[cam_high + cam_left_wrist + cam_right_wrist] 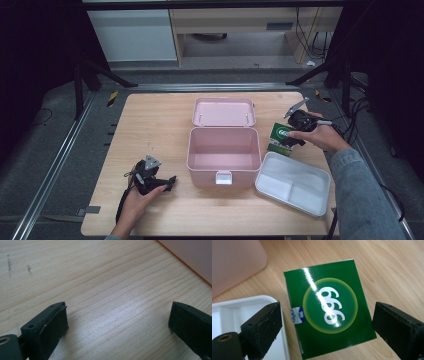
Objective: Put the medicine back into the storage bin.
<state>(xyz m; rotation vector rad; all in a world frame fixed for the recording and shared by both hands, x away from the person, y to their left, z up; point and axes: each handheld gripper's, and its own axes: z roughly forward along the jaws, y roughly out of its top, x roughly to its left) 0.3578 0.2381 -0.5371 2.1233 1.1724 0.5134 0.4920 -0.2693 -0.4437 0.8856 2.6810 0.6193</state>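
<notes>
My right gripper [325, 322], jaws apart, hovers over a glossy green rectangular box [329, 312] printed "666" in white, centre frame, on pale wood grain. My left gripper [117, 322] rests with jaws apart, gripping nothing.

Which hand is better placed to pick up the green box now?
Right. The right gripper hangs open directly over the green box, jaws either side. The left gripper rests beyond the pink case.
</notes>
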